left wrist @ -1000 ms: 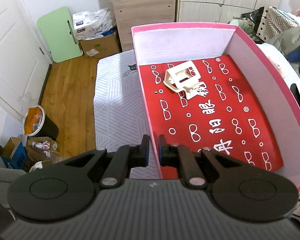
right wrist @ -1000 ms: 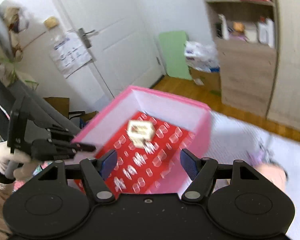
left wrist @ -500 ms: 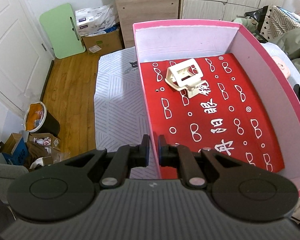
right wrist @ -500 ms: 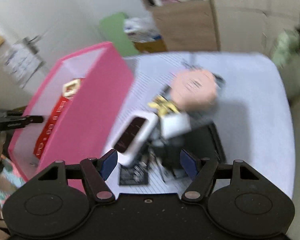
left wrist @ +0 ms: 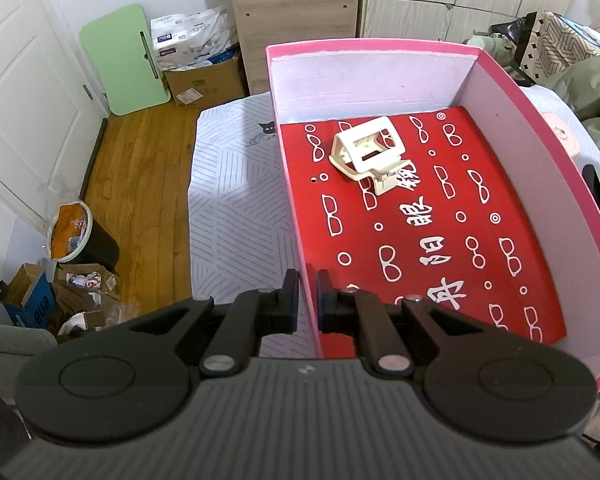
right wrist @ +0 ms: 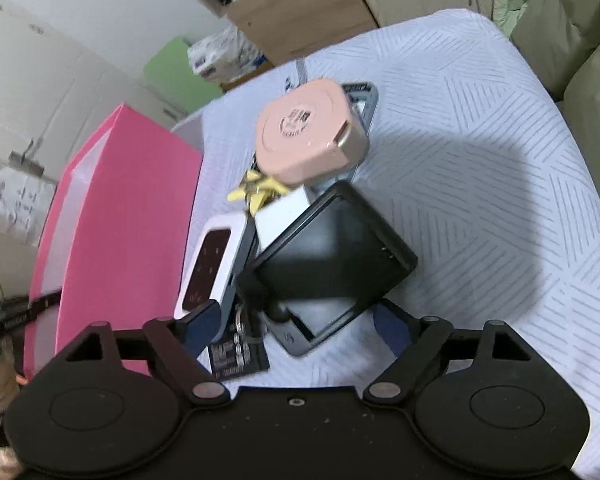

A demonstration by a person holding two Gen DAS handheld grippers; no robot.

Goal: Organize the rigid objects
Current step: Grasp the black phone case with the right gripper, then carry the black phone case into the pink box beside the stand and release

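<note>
Down on the patterned bed cover (right wrist: 480,152), the right hand-held gripper (right wrist: 296,322) hangs over a heap of small objects, its jaws widening with nothing pressed between them. Just ahead of its fingertips lies a black flat case (right wrist: 332,256), tilted and resting on a grey phone-like slab (right wrist: 300,336); to the left of that sits a white device with a dark red face (right wrist: 212,264), close to the gripper's left finger. Farther off are a yellow trinket (right wrist: 256,192) and a pink rounded case (right wrist: 304,132) at the top of the heap. The pink box (right wrist: 124,216) stands just left of the heap. The left hand-held gripper (left wrist: 308,296) is clamped on the near left wall of that pink box (left wrist: 296,184), one finger inside and one outside. Inside the box, on its red lining, a white plastic stand (left wrist: 370,152) lies toward the far end, well apart from the clamped fingers. Compared with a second ago, the right gripper's view has swung from the open box and the door down onto the heap beside the box, and its jaws stand wider; half a second ago the heap was already in sight but farther off and blurred. The left gripper's grip, the box and the white stand look the same as before.
</note>
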